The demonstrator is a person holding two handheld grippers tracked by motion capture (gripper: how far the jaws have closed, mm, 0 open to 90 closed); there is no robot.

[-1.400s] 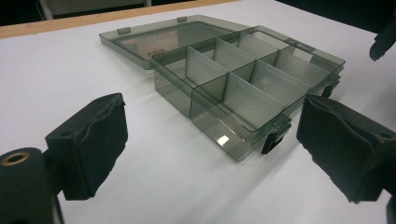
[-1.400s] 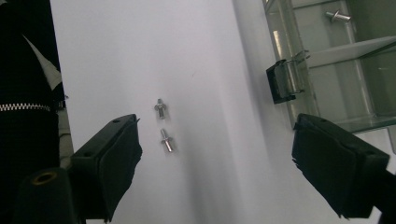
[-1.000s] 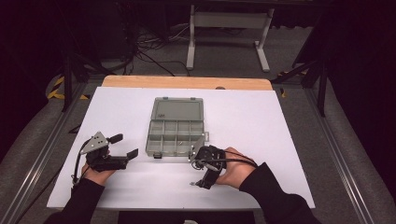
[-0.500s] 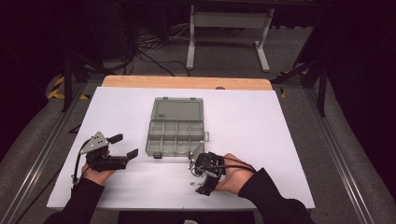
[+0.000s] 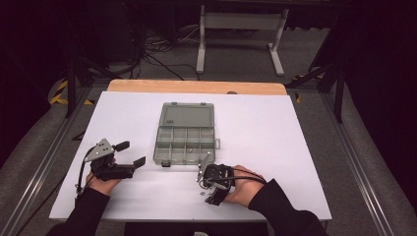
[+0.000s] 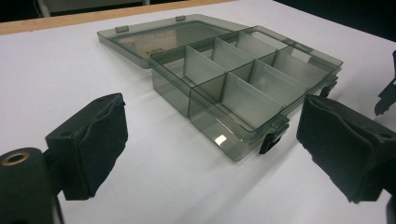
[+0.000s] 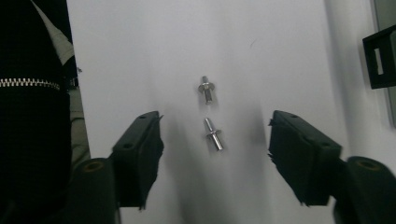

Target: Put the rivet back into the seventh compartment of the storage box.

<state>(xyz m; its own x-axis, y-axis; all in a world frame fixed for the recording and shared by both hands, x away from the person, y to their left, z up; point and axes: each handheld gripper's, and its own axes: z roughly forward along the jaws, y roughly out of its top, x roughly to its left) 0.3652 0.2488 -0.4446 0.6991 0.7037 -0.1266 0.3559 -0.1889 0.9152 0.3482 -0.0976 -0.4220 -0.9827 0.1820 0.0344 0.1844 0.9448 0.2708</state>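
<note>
Pins — between closing right hand-held gripper jaws | untouched

I see two small pins of bright, polished metal on the matt white table. The compartment box is smoky translucent plastic (glossy, smooth); my jaw pads look rough and matt black.

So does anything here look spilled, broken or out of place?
Only mildly: two small metal pins lie loose on the white table, outside the open compartment box, whose sections look empty. The right hand-held gripper, its jaws just closing, straddles the nearer pin without touching. Nothing looks damaged.
</note>
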